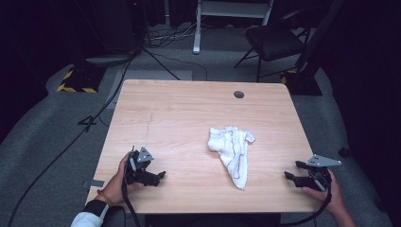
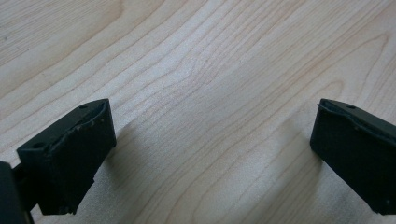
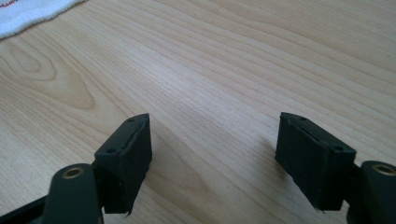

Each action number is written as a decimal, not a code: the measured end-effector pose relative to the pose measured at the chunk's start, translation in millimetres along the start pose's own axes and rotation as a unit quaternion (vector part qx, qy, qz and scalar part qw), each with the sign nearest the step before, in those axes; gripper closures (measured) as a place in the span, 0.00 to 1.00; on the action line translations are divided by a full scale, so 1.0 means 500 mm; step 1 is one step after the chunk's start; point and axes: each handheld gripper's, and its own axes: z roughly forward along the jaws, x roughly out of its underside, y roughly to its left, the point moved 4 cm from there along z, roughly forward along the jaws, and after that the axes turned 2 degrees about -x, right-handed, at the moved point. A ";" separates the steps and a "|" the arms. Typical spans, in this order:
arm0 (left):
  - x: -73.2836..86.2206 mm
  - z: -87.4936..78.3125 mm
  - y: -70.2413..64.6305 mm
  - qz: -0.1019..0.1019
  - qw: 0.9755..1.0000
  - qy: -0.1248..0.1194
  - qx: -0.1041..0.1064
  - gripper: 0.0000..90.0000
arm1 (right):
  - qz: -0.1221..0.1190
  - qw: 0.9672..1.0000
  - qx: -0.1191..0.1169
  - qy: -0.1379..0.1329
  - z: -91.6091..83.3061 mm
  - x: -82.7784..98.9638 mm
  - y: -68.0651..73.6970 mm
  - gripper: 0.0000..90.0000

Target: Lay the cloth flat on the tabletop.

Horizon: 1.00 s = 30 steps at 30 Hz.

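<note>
High view: the white cloth (image 1: 231, 152) lies crumpled on the worktop (image 1: 189, 118), right of centre, its wide bunched end toward the far edge and a narrow tail pointing back at your side. Your left claw (image 1: 160, 176) rests well to the left of the cloth, near the front edge; your right claw (image 1: 289, 177) sits to the right of the cloth's tail, closer than the left but still apart from it. Neither touches fabric. Judged step: approach and first pinch. Take the tail with the right claw, since it is nearer, and bring the left across to the wide end so that you can spread the cloth between both.

Left gripper view: the left claw (image 2: 210, 140) is spread wide, nothing between the jaws, bare wood grain under them. Turn the hand toward the cloth before you advance. Keep the jaws this wide until fabric is inside.

Right gripper view: the right claw (image 3: 215, 144) is also spread, empty, low over the wood. A corner of the cloth (image 3: 32, 14) shows ahead and to the left of the jaws. Swing toward it, come in low and level, and pinch a single edge rather than a bunched fold, or it likely lifts as a lump.
</note>
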 end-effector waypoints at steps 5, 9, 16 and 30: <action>-0.004 0.003 0.000 0.014 1.000 0.000 0.012 0.00 | -0.029 1.000 -0.003 -0.005 0.001 -0.032 0.028 0.38; -0.017 0.015 -0.006 0.020 1.000 -0.001 0.019 0.00 | -0.071 0.997 -0.013 -0.011 0.006 -0.081 0.067 0.44; -0.060 0.051 -0.042 0.045 0.998 0.001 0.039 0.00 | -0.126 0.990 -0.066 -0.018 0.050 -0.152 0.157 0.47; -0.163 0.140 -0.121 0.095 0.992 0.001 0.085 0.00 | -0.161 0.977 -0.139 0.015 0.132 -0.153 0.250 0.45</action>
